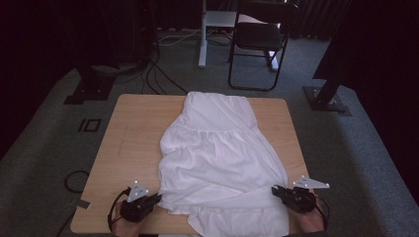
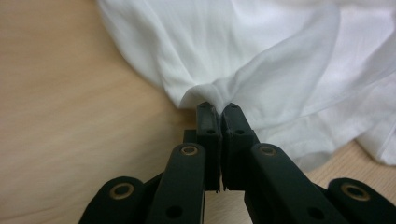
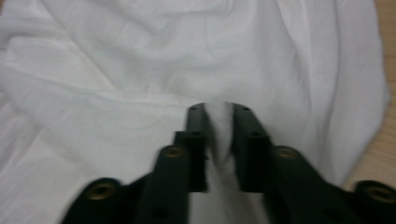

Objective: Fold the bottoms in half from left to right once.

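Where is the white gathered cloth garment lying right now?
In the high view the white gathered cloth garment lies down the middle of the wooden table, its near hem pinched by the left gripper and right gripper.

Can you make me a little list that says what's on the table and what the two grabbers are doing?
thing: white dress, spread out flat
where: wooden table, near hem hanging over the near edge
left gripper: shut on the dress's left edge
right gripper: shut on a fold of the dress's right edge
behind the table: black chair on grey carpet
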